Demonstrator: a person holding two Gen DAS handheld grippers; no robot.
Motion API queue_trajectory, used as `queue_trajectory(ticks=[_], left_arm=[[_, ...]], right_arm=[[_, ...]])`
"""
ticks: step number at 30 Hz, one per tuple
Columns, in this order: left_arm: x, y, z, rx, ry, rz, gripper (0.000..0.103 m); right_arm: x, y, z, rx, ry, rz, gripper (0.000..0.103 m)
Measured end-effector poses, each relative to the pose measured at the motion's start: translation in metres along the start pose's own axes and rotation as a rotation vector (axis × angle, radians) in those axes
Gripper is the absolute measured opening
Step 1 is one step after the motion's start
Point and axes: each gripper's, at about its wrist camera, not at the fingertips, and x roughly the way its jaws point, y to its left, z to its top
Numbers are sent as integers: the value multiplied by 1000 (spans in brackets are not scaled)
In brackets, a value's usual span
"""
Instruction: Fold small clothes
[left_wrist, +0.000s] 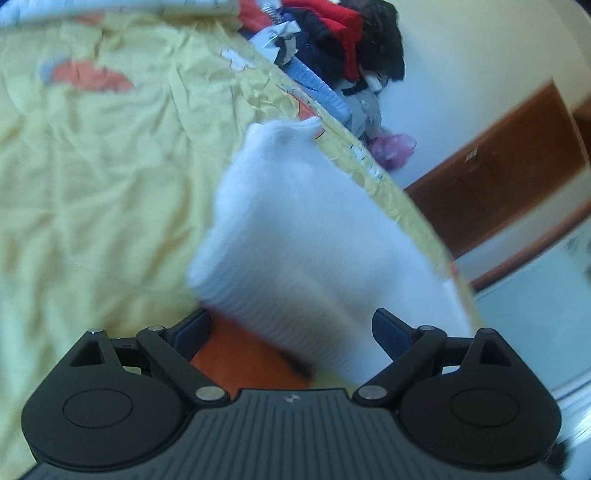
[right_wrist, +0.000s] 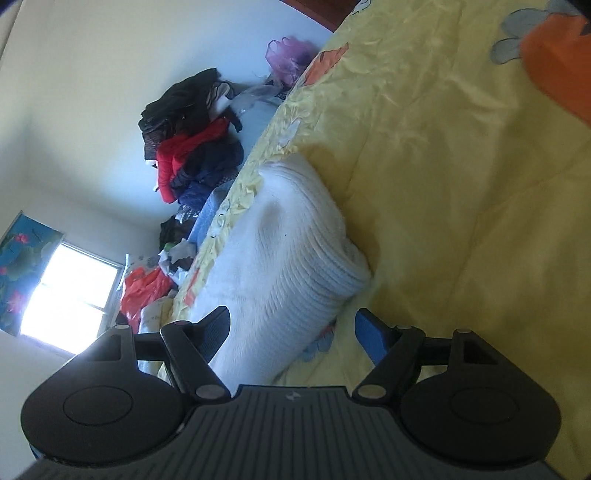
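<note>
White sock (right_wrist: 291, 251) between spread right tongs (right_wrist: 291, 332)

I saw a bed (right_wrist: 461, 184) covered in a wrinkled yellow sheet with orange and grey prints. A white ribbed sock (right_wrist: 288, 254) lay on it near the edge, and mixed clothes (right_wrist: 192, 162) were heaped at the far end.
</note>
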Motion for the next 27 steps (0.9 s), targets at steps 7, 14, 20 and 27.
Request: queue_trajectory(ticks=[7, 14, 20, 27], left_arm=[[39, -22, 17, 41, -53, 176, 39], [11, -29, 31, 129, -51, 126, 20], [-77, -6, 12, 168, -40, 60, 20], [-95, 49, -26, 206, 69, 109, 38]], right_arm=[[52, 21, 2, -22, -100, -115, 65], [40, 47, -4, -123, -102, -73, 24], [-31, 49, -47, -158, -18, 56, 24], [-59, -8, -86, -73, 64, -44, 49]])
